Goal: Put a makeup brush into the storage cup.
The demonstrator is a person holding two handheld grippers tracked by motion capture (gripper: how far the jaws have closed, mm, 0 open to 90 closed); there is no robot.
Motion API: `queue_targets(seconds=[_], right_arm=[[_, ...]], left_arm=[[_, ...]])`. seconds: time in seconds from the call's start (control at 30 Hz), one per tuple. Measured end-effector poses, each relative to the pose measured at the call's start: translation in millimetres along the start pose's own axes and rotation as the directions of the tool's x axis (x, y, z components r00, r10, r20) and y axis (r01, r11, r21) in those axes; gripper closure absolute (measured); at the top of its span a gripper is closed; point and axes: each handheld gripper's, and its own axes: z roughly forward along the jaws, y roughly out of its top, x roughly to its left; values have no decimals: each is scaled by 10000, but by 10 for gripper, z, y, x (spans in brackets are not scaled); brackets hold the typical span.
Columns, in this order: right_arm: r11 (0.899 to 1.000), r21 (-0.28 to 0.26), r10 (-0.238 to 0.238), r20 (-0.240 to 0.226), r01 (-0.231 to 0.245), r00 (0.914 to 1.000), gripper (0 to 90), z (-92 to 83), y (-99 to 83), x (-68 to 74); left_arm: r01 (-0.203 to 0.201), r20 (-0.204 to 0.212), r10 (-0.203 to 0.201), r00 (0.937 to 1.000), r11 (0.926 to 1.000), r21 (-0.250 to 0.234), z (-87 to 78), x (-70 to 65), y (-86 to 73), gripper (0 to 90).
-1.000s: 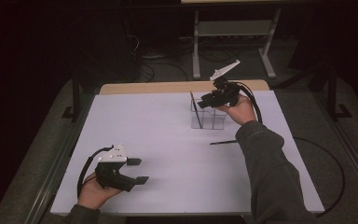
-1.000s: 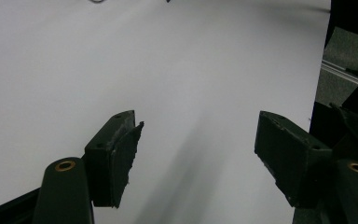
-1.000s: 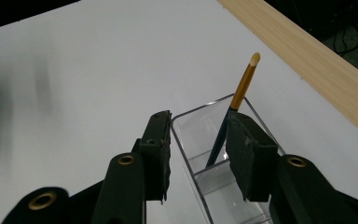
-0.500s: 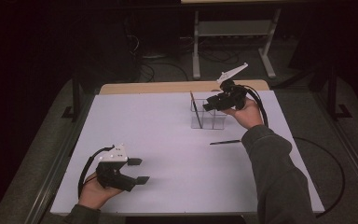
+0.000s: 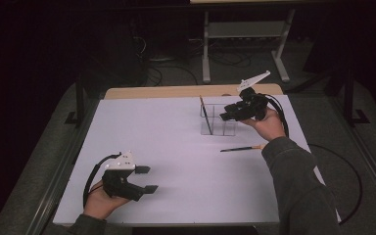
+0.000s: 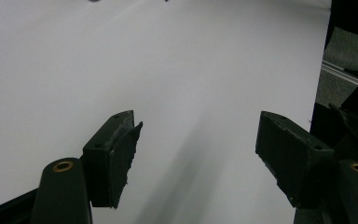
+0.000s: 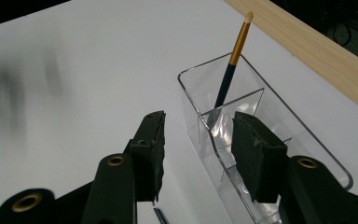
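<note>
Left gripper [image 5: 147, 179] rested low at the near-left of the white table [image 5: 176, 147], jaws apart, nothing between them; the left gripper view showed only bare white surface between its pads. Clear divided organizer [image 5: 218, 120] stood at the far middle-right, with one brush [image 5: 204, 108] upright and leaning in its left end compartment. Second brush [image 5: 242, 148] lay flat on the table just in front of the organizer, near the person's sleeve [image 5: 298, 181]. Right gripper [image 5: 226, 116] hovered over the organizer's right part, jaws just opening, holding nothing; one jaw over a compartment.
</note>
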Motion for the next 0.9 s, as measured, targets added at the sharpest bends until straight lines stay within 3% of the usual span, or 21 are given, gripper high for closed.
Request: queue_targets(seconds=[0.9], right_arm=[[9999, -24, 130, 113, -130, 9999, 486, -181, -225, 49]], left_arm=[[207, -3, -207, 9998, 9997, -161, 2, 28, -12, 281]])
